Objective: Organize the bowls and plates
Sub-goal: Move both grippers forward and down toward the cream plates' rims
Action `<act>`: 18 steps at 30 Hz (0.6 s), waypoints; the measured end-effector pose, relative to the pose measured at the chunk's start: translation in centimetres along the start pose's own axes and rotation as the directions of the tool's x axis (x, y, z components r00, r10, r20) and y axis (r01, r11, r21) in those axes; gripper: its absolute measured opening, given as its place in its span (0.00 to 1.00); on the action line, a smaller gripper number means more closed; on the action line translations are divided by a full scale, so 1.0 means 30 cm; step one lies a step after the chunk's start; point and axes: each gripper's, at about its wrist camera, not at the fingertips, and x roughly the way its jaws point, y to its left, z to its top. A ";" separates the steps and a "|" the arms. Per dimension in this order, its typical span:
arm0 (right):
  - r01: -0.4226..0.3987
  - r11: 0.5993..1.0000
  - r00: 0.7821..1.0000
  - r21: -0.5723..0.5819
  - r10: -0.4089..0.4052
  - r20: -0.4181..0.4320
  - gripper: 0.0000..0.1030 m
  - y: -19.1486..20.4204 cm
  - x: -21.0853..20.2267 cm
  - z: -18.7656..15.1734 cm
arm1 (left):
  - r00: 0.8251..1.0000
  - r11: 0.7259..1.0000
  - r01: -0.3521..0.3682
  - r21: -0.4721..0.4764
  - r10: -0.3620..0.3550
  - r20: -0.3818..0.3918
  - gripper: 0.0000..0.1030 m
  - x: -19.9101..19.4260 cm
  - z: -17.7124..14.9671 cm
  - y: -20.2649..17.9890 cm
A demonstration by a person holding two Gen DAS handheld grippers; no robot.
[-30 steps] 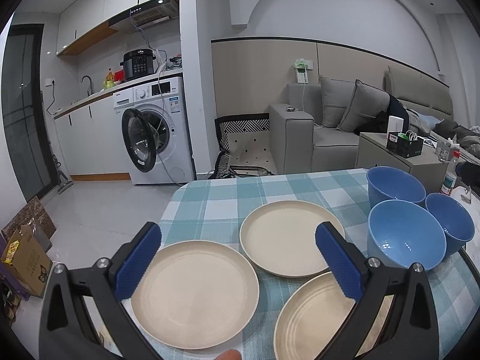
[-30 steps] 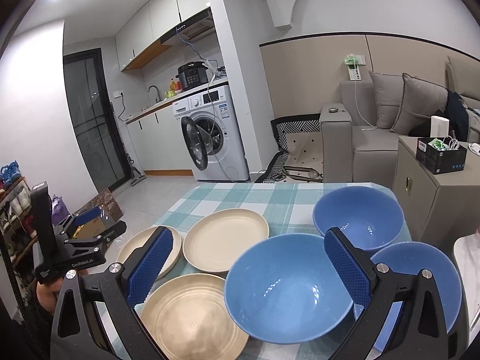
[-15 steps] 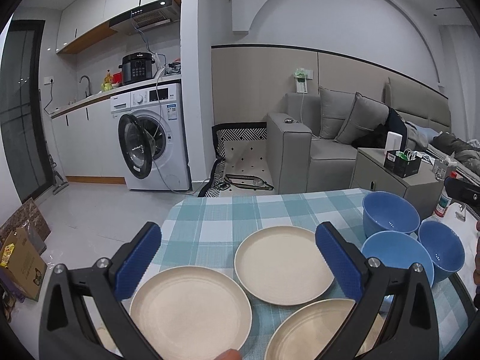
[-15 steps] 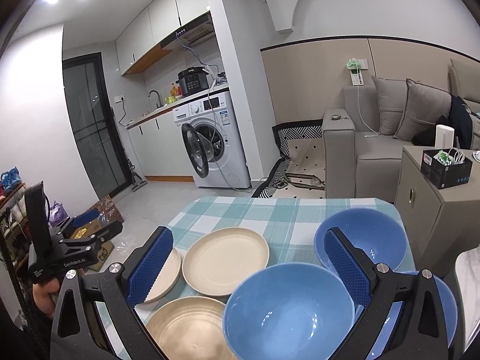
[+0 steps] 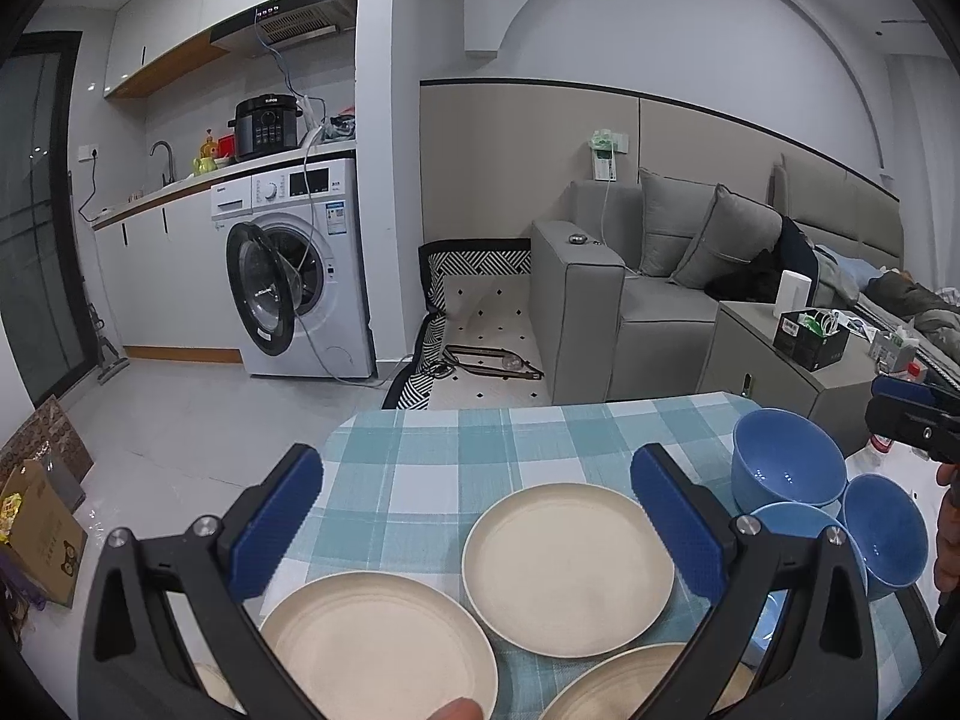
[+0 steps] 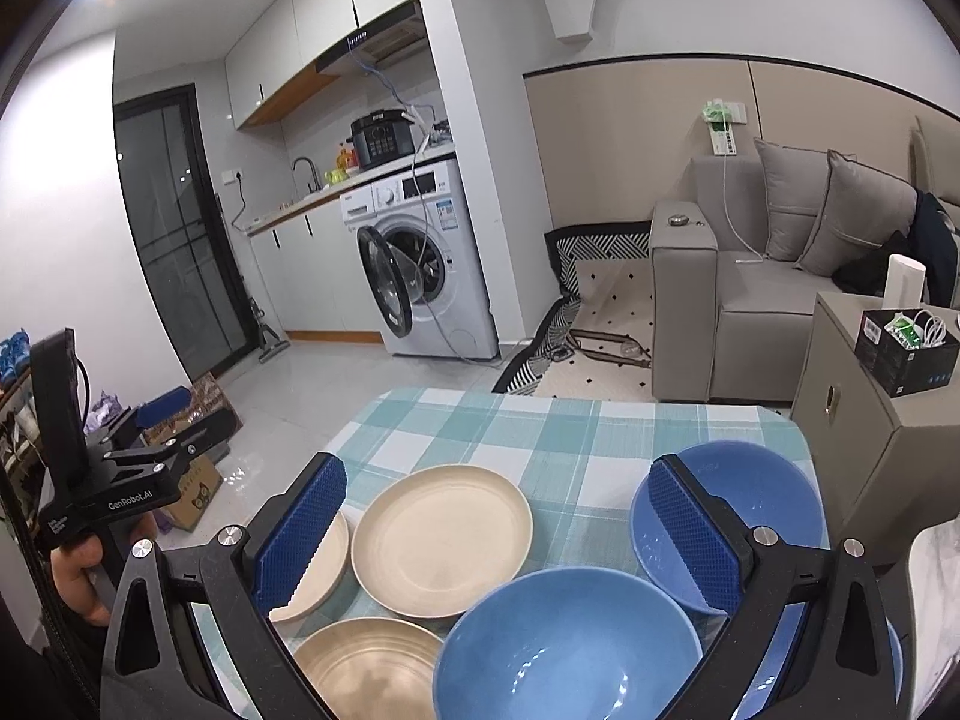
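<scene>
The checked table (image 5: 480, 450) is being viewed closely from above by both wrist cameras, the cream plates (image 6: 441, 540) and washing machine (image 5: 300, 276) being shared.

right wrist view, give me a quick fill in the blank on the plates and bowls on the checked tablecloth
1. The round cream plates on the checked teal tablecloth number ___.
2. The glossy blue bowls number ___.
3. The bowls sit to the ___ of the plates.
4. Both the left gripper and right gripper are ___.

Missing words: three; three; right; open
</scene>
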 end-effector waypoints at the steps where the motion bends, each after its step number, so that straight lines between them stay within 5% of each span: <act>1: -0.001 1.000 1.000 -0.001 0.001 -0.015 1.00 0.001 0.022 0.006 | 1.000 1.000 0.002 -0.004 -0.002 -0.009 1.00 0.014 0.001 0.003; 18: -0.023 0.998 0.979 -0.055 0.011 -0.202 1.00 0.008 0.295 0.037 | 0.987 1.000 -0.008 -0.016 0.006 -0.164 1.00 0.238 -0.073 0.039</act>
